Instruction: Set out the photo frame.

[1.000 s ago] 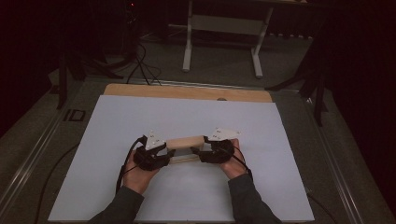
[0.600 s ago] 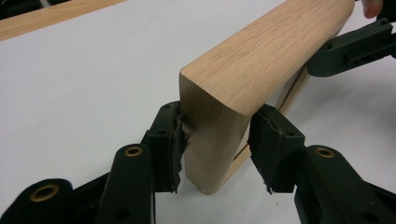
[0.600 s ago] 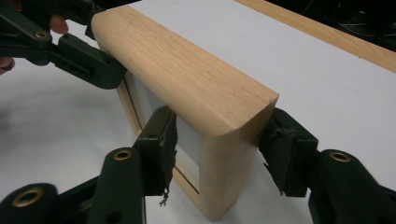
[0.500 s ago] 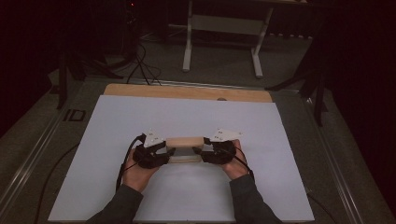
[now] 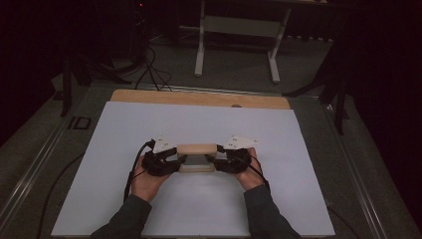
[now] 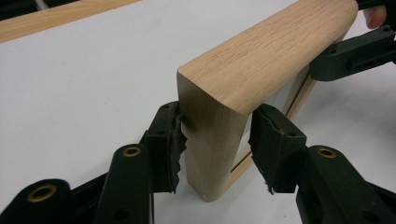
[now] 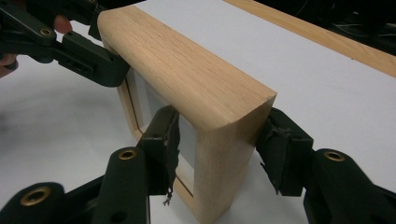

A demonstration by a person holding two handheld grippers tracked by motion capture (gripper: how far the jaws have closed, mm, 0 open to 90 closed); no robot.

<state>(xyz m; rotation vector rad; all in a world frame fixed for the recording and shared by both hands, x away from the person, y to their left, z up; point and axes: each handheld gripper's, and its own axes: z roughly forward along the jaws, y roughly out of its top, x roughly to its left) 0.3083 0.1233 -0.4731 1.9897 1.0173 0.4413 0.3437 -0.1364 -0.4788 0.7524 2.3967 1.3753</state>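
The white surface point(image 5: 308, 149) spreads wide under the high view, with a strip of bare wood point(image 5: 199, 98) along its far edge and dark floor beyond, where a pale metal stand point(image 5: 236, 30) rises. Near the person's side of the surface, about midway across, stands a wooden frame point(image 5: 196, 149), upright on its lower edge, its rounded top rail level and its pale inner panel facing the person. The person's forearms come in from below in dark sleeves point(image 5: 124, 219), one hand at each end of the frame. The left claw point(image 5: 180, 162) meets the frame's left end and the right claw point(image 5: 213, 162) its right end, each with a grey three-cornered plate on top and a cable trailing back. In the left gripper view the frame point(image 6: 261, 60) end post stands between the jaws of the left claw point(image 6: 215, 140): the left pad touches the post's face, while a thin gap shows between the right pad and the wood, so the jaws stand partly open about the post without a clear squeeze. In the right gripper view the frame point(image 7: 187, 70) corner sits between the jaws of the right claw point(image 7: 219, 140), which have just been closing; both pads lie at the post, though whether they press on it cannot be told.
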